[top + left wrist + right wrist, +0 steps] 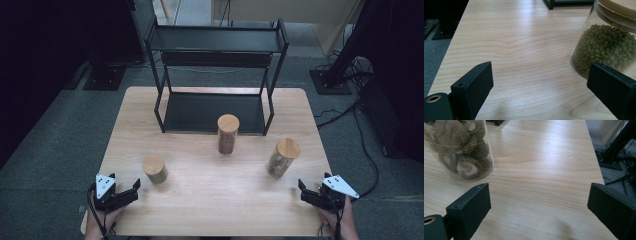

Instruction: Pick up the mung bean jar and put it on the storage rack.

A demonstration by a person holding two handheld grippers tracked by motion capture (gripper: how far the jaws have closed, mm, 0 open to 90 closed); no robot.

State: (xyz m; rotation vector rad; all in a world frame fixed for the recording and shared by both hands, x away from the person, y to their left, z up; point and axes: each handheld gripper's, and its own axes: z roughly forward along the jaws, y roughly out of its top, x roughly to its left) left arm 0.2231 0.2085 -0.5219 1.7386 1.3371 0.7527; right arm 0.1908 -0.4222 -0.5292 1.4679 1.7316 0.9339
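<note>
Three cork-lidded glass jars stand on the wooden table (210, 200). The short jar of green beans (154, 169) is at the front left and shows close up in the left gripper view (607, 47), just past the right jaw. A tall jar (227, 133) stands in the middle. The jar of dried mushrooms (282, 157) is at the right and appears at the top left of the right gripper view (461, 150). My left gripper (132, 189) rests open near the front left edge with nothing between its jaws. My right gripper (306, 190) sits open at the front right, also with nothing between its jaws.
A black two-tier metal rack (215, 80) stands at the back of the table, its lower shelf (212, 112) just behind the tall jar. Cables and stands lie on the floor to the right (360, 110). Bare tabletop stretches between the two grippers.
</note>
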